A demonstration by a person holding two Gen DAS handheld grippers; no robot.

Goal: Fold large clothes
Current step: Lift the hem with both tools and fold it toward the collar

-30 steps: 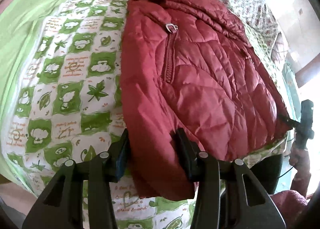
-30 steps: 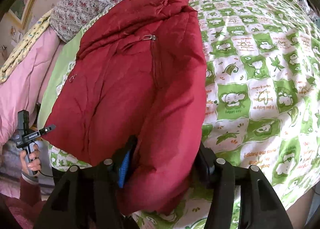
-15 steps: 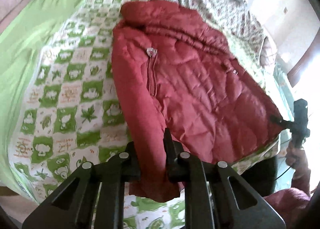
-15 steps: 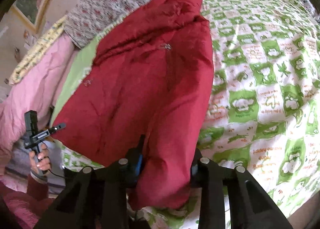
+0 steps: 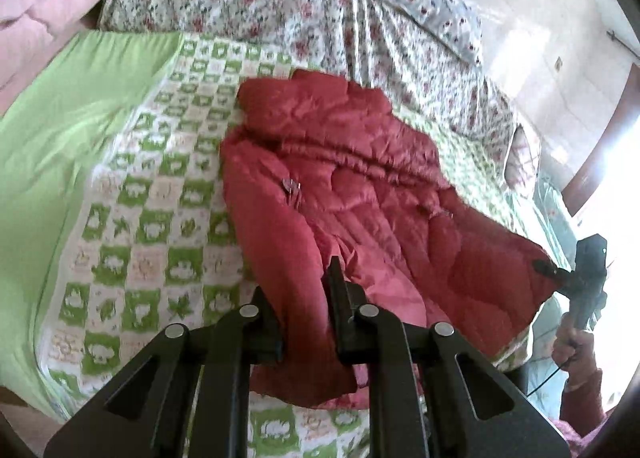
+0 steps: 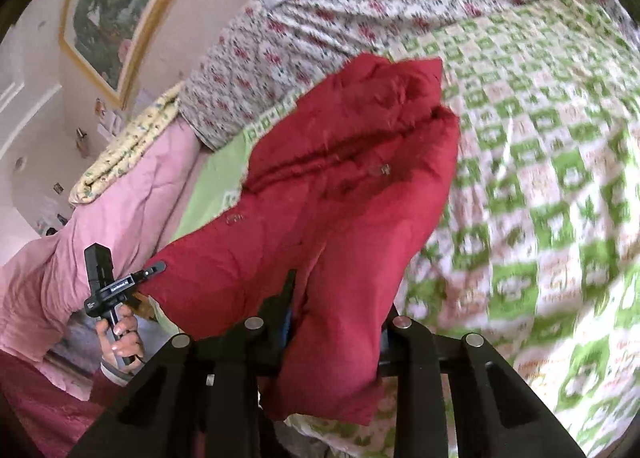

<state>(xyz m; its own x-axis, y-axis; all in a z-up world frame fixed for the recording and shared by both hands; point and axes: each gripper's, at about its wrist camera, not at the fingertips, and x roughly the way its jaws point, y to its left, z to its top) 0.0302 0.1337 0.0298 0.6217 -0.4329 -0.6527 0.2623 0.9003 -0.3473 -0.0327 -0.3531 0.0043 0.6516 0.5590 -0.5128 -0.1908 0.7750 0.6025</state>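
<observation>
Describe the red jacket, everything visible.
The red jacket is a quilted, puffy, shiny-fabric coat with a metal zipper pull. It lies front up on the green checkered bedspread, collar toward the floral pillows. Its near hem is lifted: the left tool and right tool each pinch one corner.

The right hand-held gripper [image 6: 336, 322] clamps a thick fold at the near corner of a red quilted puffer jacket [image 6: 352, 185], lifted off the bed [image 6: 560, 161]. Left of the jacket, the left hand-held gripper [image 6: 154, 269] pinches the jacket's other near corner. Beyond the jacket lie a floral quilt [image 6: 340, 17] and pink bedding [image 6: 120, 209].
</observation>
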